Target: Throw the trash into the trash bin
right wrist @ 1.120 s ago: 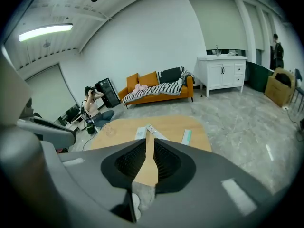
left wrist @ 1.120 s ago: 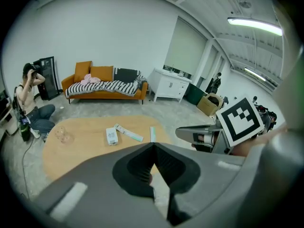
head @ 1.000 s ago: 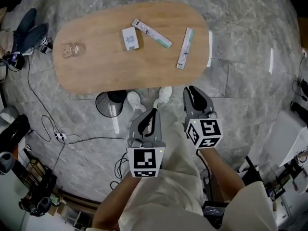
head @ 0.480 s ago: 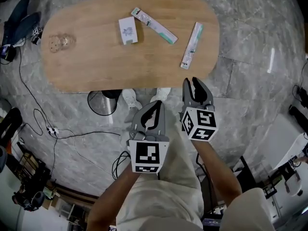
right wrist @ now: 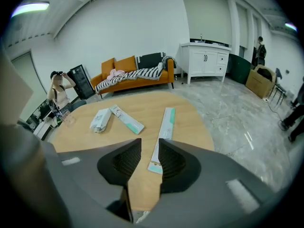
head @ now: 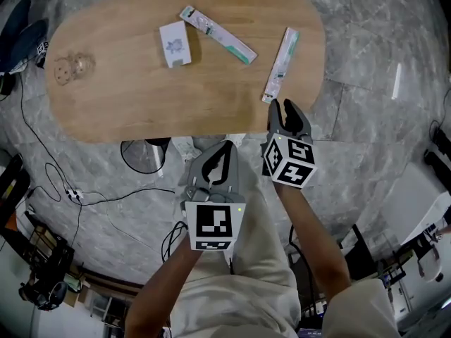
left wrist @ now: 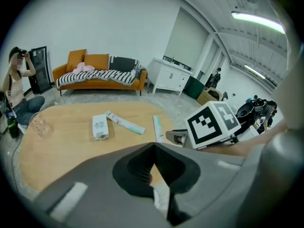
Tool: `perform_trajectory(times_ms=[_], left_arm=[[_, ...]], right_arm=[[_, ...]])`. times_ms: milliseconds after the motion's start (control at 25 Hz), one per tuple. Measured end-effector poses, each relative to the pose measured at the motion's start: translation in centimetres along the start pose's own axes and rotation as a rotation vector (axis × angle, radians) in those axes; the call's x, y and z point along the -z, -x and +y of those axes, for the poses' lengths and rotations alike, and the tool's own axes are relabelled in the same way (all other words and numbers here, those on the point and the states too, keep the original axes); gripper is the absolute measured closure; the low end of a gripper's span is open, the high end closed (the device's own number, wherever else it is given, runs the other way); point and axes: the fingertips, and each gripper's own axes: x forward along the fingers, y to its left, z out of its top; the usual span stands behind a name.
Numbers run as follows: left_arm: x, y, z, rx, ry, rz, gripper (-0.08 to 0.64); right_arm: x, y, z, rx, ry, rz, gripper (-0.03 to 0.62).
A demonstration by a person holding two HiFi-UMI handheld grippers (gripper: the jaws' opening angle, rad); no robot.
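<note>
On the oval wooden table (head: 141,104) lie a small white box (head: 174,44), a long white-and-green box (head: 217,25) and a second long box (head: 280,63) near the right end. My right gripper (head: 284,108) hovers at the table's near edge, just short of that second long box (right wrist: 164,129). Its jaws have just been opening and stand open with nothing between them. My left gripper (head: 227,145) hangs lower and to the left, over the floor, tips together and empty. The small box (left wrist: 99,127) shows far ahead of it.
A clear glass (head: 70,67) stands at the table's left end. A dark round object (head: 144,153) and shoes (head: 184,146) sit under the near edge. Cables (head: 70,189) trail on the floor. A person (right wrist: 59,87) and an orange sofa (right wrist: 133,75) are beyond the table.
Both grippers have come closer to the table's near edge, the right one up to the long box's end. The right jaws have parted; the left stay together.
</note>
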Motion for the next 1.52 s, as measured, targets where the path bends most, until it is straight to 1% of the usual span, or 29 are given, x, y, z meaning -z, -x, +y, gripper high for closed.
perform_trajectory(times_ms=[200,400,480,760,840,920,1120,1280,1520], left_arm=[[0.3,-1.5,-0.2,0.009,0.003,0.009,0.56],[0.8,-2.8,-0.2,0.009,0.013,0.018,0.56],[1.1,-3.2,-0.1,0.008,0.018,0.022,0.56],[1.7,-4.3,0.5,-0.005,0.038,0.031,0.56],[1.8,-4.4,0.7,-0.008,0.043,0.031,0.56],[2.0,-4.4,0.9,-0.013,0.045,0.03,0.56],[2.6,-4.0,1.3,-0.018,0.043,0.032,0.56],[2.8,-3.4,1.8,-0.024,0.054,0.021,0.56],[3.4,-2.1,3.1,-0.034,0.075,0.012,0.56]], right_arm=[[0.9,-3.1,-1.1,0.032,-0.011,0.026,0.453],[2.2,-5.4,-1.9,0.057,-0.048,0.058,0.443],[2.5,-6.2,-2.2,0.062,-0.059,0.067,0.439],[3.5,-8.5,-2.5,0.062,-0.051,0.09,0.433],[3.8,-8.9,-2.8,0.073,-0.051,0.101,0.438],[4.1,-9.2,-2.9,0.084,-0.044,0.112,0.47],[4.0,-8.7,-2.9,0.09,-0.009,0.097,0.477],[3.1,-7.4,-2.6,0.087,0.029,0.066,0.477],[1.5,-4.6,-0.1,0.032,0.086,0.018,0.477]])
